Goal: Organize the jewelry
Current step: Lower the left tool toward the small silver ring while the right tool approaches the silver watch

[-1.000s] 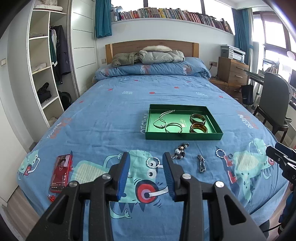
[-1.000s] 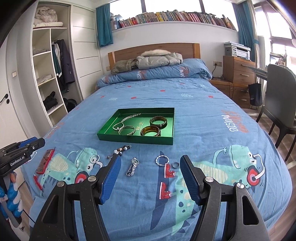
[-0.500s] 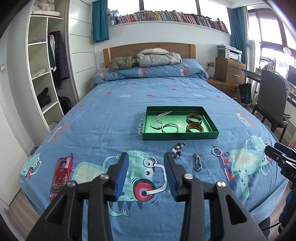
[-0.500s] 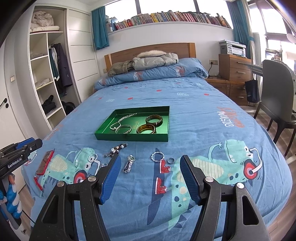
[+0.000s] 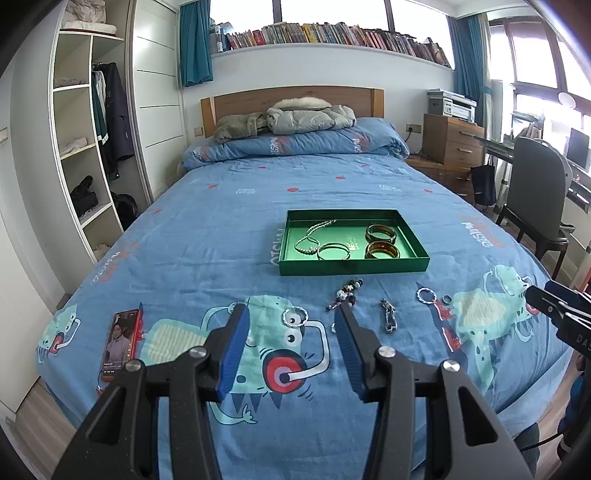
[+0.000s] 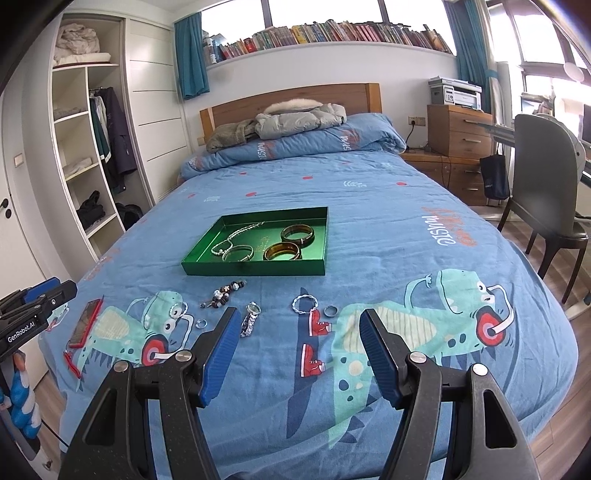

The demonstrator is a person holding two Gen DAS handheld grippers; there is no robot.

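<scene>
Blue cartoon bedspread (image 5: 229, 229), green tray (image 5: 351, 266), bookshelf (image 5: 332, 35) above

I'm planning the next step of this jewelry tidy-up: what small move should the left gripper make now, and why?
Probably ease the left gripper forward and down over the silver ring on the bedspread. Its jaws have just been opening with nothing between them, and that ring lies right ahead between the tips, still outside the green tray.
</scene>
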